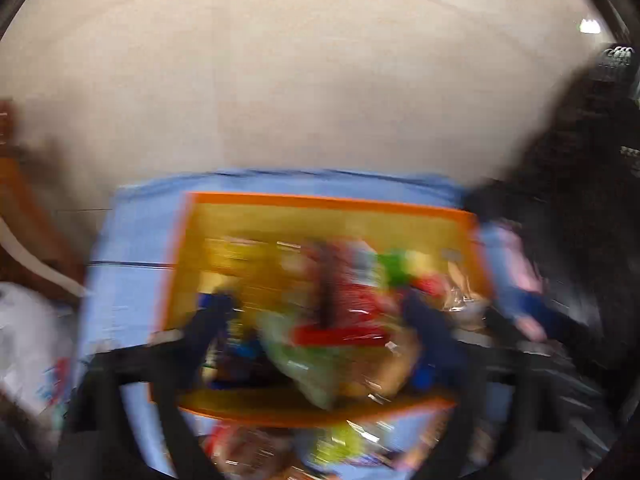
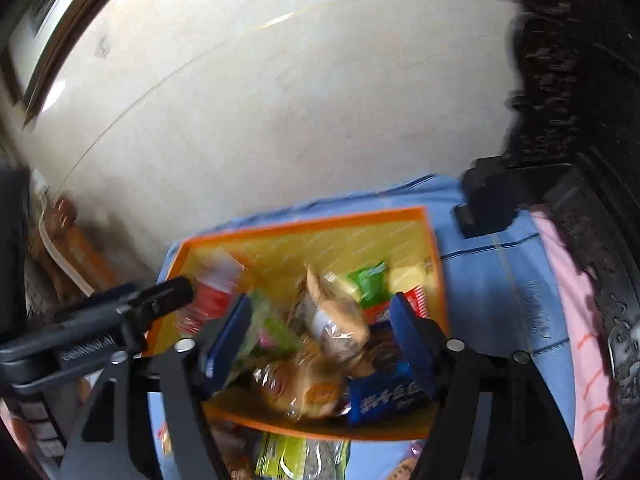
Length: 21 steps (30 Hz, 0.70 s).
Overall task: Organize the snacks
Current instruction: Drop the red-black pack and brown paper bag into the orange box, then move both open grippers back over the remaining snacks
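Fingers [image 2: 408, 332] apart over snack-filled tray [image 2: 304, 222]

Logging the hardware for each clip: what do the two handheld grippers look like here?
Both are black, angular frames with blue pads on the inner faces of the fingers. The right gripper shows round silver bolt heads on its frame. In the right wrist view the left gripper shows a black body with white lettering, too blurred to read. No sleeves or cables are clearly visible.
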Each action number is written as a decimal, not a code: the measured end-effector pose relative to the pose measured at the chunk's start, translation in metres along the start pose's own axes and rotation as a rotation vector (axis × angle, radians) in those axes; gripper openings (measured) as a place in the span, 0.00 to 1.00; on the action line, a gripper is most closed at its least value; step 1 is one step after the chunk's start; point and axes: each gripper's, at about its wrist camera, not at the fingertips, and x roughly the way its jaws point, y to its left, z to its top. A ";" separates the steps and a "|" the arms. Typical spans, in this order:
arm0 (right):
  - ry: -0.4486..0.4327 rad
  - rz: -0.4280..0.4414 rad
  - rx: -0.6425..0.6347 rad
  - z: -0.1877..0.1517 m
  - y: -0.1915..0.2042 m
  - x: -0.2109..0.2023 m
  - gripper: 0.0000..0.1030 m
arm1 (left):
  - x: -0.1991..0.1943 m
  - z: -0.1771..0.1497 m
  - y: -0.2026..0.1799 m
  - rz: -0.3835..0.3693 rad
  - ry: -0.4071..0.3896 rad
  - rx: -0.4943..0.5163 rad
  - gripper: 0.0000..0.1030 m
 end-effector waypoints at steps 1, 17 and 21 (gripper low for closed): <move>-0.016 0.009 0.000 -0.004 -0.003 -0.003 0.80 | 0.002 -0.004 0.003 0.007 -0.011 -0.006 0.96; 0.133 -0.082 0.063 -0.120 -0.048 -0.048 0.96 | -0.007 -0.137 0.089 0.047 0.197 -0.125 0.96; 0.164 -0.093 0.088 -0.148 -0.061 -0.059 0.96 | -0.012 -0.181 0.120 0.047 0.260 -0.209 0.96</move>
